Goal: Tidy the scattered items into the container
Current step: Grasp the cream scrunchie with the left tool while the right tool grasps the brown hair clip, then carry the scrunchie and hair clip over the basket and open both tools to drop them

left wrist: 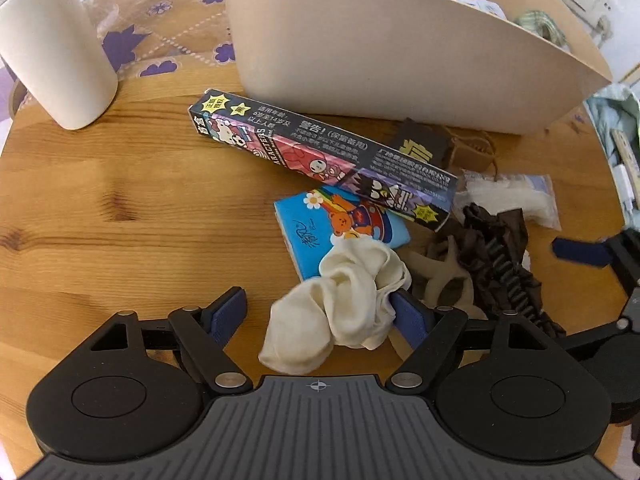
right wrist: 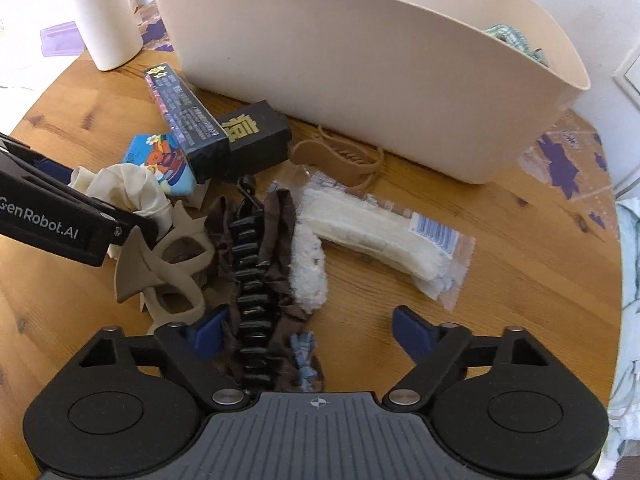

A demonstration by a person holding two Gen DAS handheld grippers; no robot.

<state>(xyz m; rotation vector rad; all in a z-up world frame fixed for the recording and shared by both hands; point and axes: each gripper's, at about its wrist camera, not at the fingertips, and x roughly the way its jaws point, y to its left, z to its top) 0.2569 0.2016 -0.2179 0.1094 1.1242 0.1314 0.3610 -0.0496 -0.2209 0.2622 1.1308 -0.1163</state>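
A beige tub [left wrist: 400,60] [right wrist: 360,60] stands at the back of the round wooden table. My left gripper [left wrist: 320,314] is open over a crumpled cream sock [left wrist: 344,308]. The sock touches the right pad, and the left pad is clear of it. My right gripper [right wrist: 310,328] is open around a brown frilled hair clip with black teeth [right wrist: 256,300], which lies against its left pad. Scattered nearby are a long cartoon box [left wrist: 320,160], a blue tissue pack [left wrist: 340,228], a black box [right wrist: 256,136], a beige hair claw [right wrist: 168,272] and a white packet [right wrist: 380,236].
A white cylinder [left wrist: 52,40] [right wrist: 108,12] stands at the back left on a purple-flowered cloth [left wrist: 160,40]. A tan clip [right wrist: 340,156] lies beside the tub. Pale green fabric [right wrist: 628,280] hangs past the table's right edge. Bare wood [left wrist: 120,200] lies to the left.
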